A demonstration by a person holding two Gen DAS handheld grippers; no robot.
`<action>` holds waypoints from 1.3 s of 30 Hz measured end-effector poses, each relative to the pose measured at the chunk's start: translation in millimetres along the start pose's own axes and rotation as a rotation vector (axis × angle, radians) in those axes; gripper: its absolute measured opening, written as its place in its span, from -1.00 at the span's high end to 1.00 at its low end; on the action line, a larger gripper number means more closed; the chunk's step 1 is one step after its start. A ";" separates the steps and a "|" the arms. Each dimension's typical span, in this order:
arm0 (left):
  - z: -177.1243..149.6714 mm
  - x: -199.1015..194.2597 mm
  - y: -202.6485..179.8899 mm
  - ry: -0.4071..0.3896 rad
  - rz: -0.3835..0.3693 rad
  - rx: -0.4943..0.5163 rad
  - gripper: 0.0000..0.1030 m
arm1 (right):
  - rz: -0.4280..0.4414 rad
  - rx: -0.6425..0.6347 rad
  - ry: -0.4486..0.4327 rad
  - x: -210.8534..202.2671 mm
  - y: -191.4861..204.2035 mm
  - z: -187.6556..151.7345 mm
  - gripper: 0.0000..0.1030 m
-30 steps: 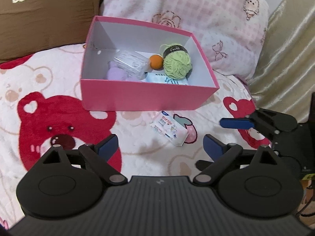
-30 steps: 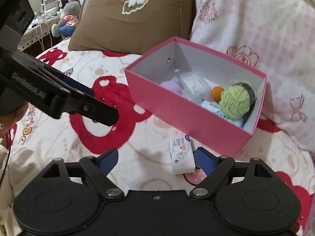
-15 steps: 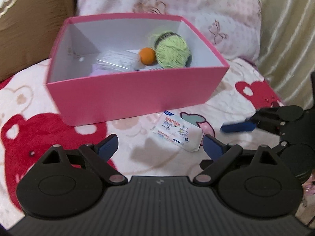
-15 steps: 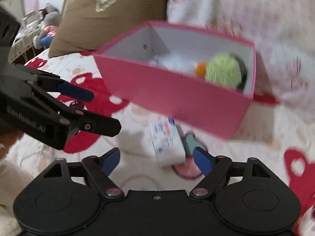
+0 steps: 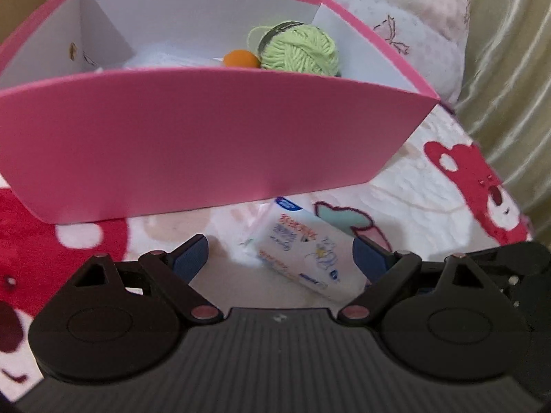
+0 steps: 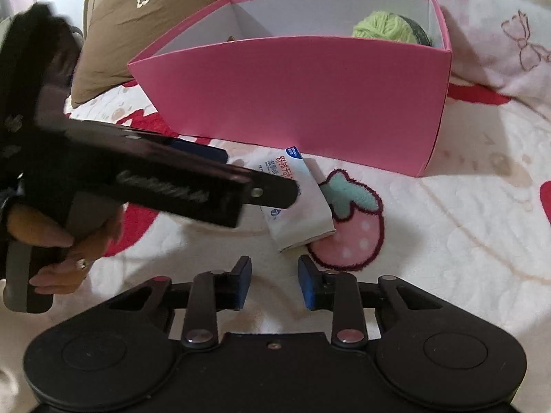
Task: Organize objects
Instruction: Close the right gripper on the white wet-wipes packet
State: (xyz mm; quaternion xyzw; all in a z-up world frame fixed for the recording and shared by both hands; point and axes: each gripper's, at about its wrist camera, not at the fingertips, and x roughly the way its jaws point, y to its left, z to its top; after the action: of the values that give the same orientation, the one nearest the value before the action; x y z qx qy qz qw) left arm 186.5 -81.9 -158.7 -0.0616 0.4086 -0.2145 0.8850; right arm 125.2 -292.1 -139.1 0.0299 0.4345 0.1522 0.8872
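A white tissue pack (image 5: 303, 258) (image 6: 299, 206) lies on the blanket just in front of the pink box (image 5: 206, 144) (image 6: 310, 96). My left gripper (image 5: 280, 254) (image 6: 253, 172) is low over the pack with its jaws wide and easing inward. The pack sits between the blue pads, and none presses on it. My right gripper (image 6: 274, 275) hovers just short of the pack's near end. Its jaws are closing to a narrow gap with nothing between them. Inside the box are a green yarn ball (image 5: 299, 51) (image 6: 385, 27) and an orange ball (image 5: 241, 59).
A brown pillow (image 6: 155, 17) and a pink patterned pillow (image 5: 413, 10) lean behind the box. Beige fabric (image 5: 509, 69) hangs at the right. The blanket carries red bears (image 5: 475, 179) and a strawberry (image 6: 354, 227). A hand (image 6: 69, 241) holds the left gripper's handle.
Both grippers have come down toward the tissue pack, so the box looms larger. The left jaws now straddle the pack. The right jaws have gone from wide apart to a narrow gap.
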 end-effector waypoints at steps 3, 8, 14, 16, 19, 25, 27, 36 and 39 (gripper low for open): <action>0.3 4.3 -1.7 -0.014 -0.011 0.014 -0.66 | -0.020 -0.017 -0.038 -1.3 3.2 -2.4 0.34; 3.5 7.9 4.5 -0.030 -0.046 -0.016 -0.21 | -0.039 -0.042 -0.045 3.2 2.9 -1.4 0.34; 1.8 1.3 31.0 0.053 -0.201 -0.185 -0.03 | -0.052 -0.037 -0.045 6.7 2.7 2.5 0.25; -1.2 -4.8 33.0 0.072 -0.221 -0.204 -0.02 | -0.059 -0.036 -0.047 5.9 1.4 2.7 0.23; -3.5 -9.7 27.3 0.105 -0.212 -0.207 -0.02 | -0.061 -0.033 -0.050 5.1 1.6 3.6 0.18; -0.8 -6.7 13.6 0.263 -0.195 -0.250 -0.02 | -0.092 -0.048 -0.063 -0.8 -1.2 4.8 -0.06; 2.3 -13.3 12.5 0.254 -0.170 -0.240 -0.03 | -0.083 -0.038 -0.057 -1.6 -3.3 4.0 -0.35; -5.0 -5.3 20.1 0.198 -0.116 -0.278 0.28 | -0.076 -0.023 -0.078 -2.3 -5.8 -1.4 -0.67; -8.0 -3.4 25.8 0.162 -0.156 -0.357 0.36 | -0.073 0.009 -0.091 0.6 -5.8 -3.3 -0.67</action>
State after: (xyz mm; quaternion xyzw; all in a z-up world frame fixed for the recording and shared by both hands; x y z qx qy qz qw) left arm 187.0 -56.7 -169.0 -0.2315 0.5040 -0.2106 0.8050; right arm 124.3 -297.7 -142.6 0.0248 0.3951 0.1164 0.9109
